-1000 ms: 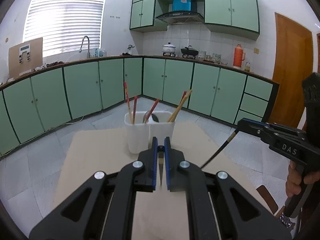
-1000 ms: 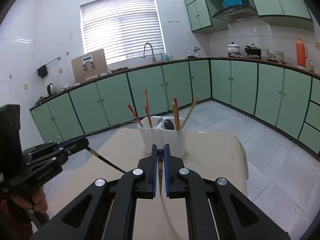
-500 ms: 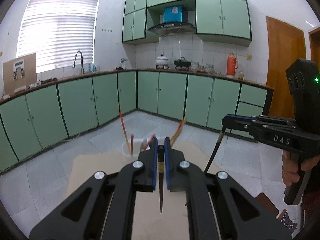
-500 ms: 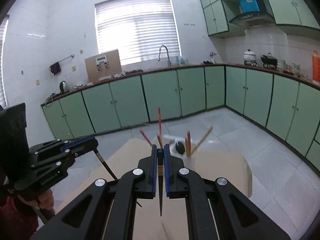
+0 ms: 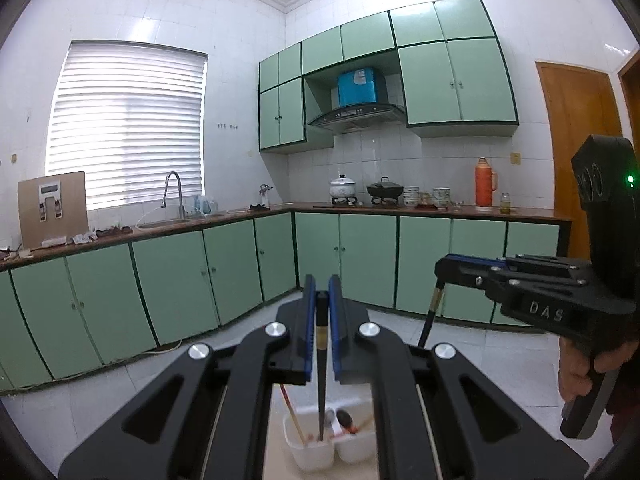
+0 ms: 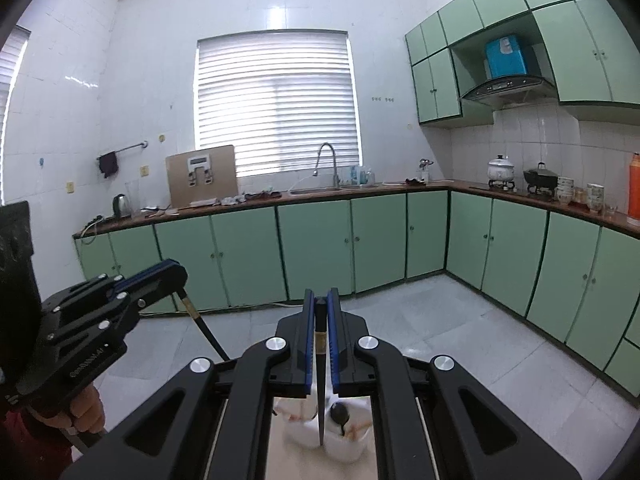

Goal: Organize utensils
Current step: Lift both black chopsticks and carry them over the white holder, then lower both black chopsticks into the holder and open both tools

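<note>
Both grippers have risen since the earlier frame; the white utensil holder point(image 5: 320, 446) now sits low beneath them. We clamp a dark chopstick point(image 5: 321, 368) in the left gripper point(image 5: 321, 300), tip inside the holder's left compartment. The right gripper point(image 6: 321, 304) clamps a second chopstick point(image 6: 320, 380), tip over the holder.

A home kitchen: green base cabinets point(image 6: 320, 248) under a brown countertop point(image 6: 360, 190), a sink faucet point(image 6: 328, 160), a range hood point(image 5: 356, 114), and pots point(image 5: 343, 188) on the stove.
</note>
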Motion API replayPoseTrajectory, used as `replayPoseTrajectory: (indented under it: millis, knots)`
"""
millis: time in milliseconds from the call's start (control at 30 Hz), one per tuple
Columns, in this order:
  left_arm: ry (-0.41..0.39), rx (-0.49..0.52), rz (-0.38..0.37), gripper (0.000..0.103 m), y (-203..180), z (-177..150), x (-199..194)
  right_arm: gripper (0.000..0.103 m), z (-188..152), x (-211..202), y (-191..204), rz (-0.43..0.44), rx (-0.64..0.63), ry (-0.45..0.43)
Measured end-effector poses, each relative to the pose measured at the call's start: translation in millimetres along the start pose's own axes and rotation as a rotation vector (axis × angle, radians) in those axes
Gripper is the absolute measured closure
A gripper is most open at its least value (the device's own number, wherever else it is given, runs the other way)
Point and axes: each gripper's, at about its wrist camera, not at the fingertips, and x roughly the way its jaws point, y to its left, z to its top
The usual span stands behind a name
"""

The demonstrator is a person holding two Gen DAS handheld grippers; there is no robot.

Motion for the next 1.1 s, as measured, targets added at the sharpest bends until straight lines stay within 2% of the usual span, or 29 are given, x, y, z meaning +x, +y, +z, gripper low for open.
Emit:
replayPoseTrajectory:
  millis: [133,300,433,633,1100]
  knots:
    - [0.016,0.002,0.011,0.097,0.6,-6.4,33.9,0.097,-5.7,33.8,-11.3,-0.037,-0.005,0.007]
    - [0.077,0.01,0.028,0.097,3.3,-36.5,78.2,0.097,-29.2,73.8,-24.2,-0.044,0.006,0.046]
    - [0.126,-0.016,0.032,0.097,13.6,-56.8,104.0,0.097,-47.5,90.2,-30.9,-0.041,0.024,0.081]
    - [0.171,-0.042,0.04,0.097,27.7,-79.5,123.3,0.097,-62.3,105.5,-38.5,-0.044,0.036,0.112]
    - [0.253,-0.048,0.038,0.097,35.4,-107.1,145.7,0.097,-90.9,122.5,-29.4,-0.044,0.003,0.182]
